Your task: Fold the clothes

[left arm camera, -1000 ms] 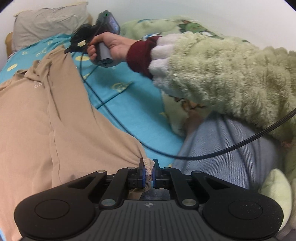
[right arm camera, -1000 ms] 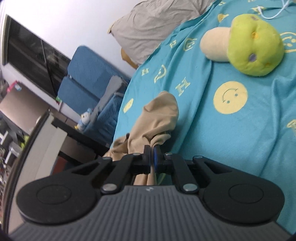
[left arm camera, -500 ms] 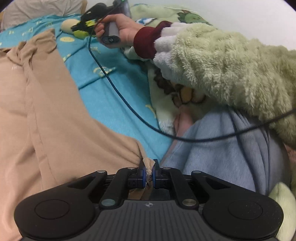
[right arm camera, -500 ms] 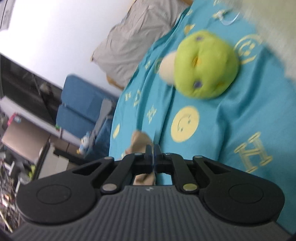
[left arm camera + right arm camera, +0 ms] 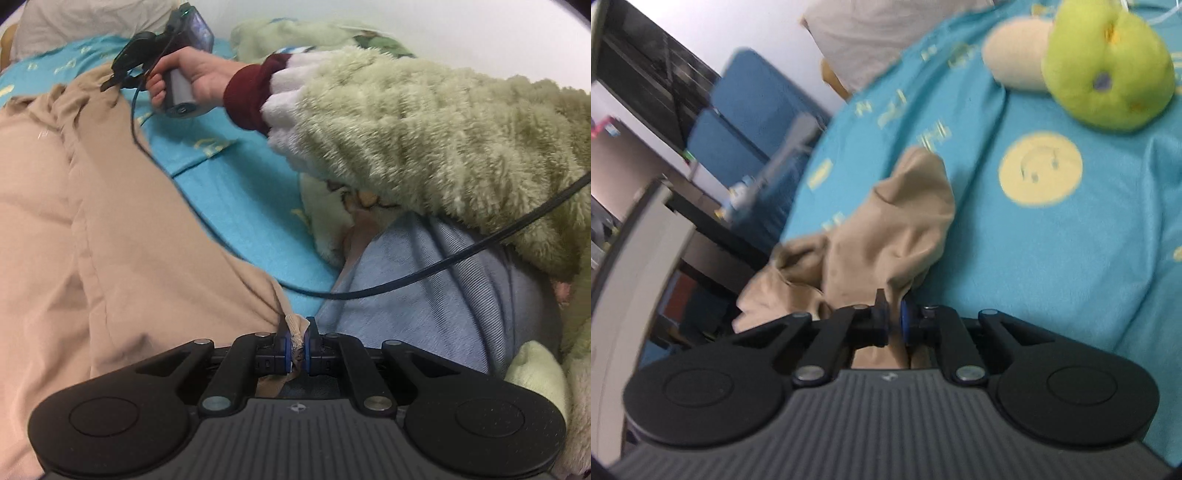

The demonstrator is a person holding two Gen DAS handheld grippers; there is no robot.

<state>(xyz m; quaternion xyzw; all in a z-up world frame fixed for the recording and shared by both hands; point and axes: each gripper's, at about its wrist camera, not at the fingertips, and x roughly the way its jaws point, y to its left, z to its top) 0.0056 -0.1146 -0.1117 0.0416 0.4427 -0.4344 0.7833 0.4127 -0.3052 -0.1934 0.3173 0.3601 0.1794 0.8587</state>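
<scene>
A tan garment (image 5: pixel 110 236) lies spread over the turquoise bed sheet (image 5: pixel 236 192), filling the left of the left wrist view. My left gripper (image 5: pixel 297 345) is shut on its near corner. My right gripper (image 5: pixel 893 320) is shut on another bunched part of the tan garment (image 5: pixel 897 236); in the left wrist view that gripper (image 5: pixel 110 83) is held by a hand at the garment's far end.
A green and beige plush toy (image 5: pixel 1100 70) lies on the sheet (image 5: pixel 1071 258) at the upper right. A grey pillow (image 5: pixel 871 33) sits at the head. A fluffy green sleeve (image 5: pixel 424 136), a black cable (image 5: pixel 443 266) and bluish fabric (image 5: pixel 424 310) are to the right. The bed edge drops to blue chairs (image 5: pixel 746 118).
The right gripper swung toward the plush toy with the garment end, then came back down toward the garment. The left gripper kept its hold on the corner.
</scene>
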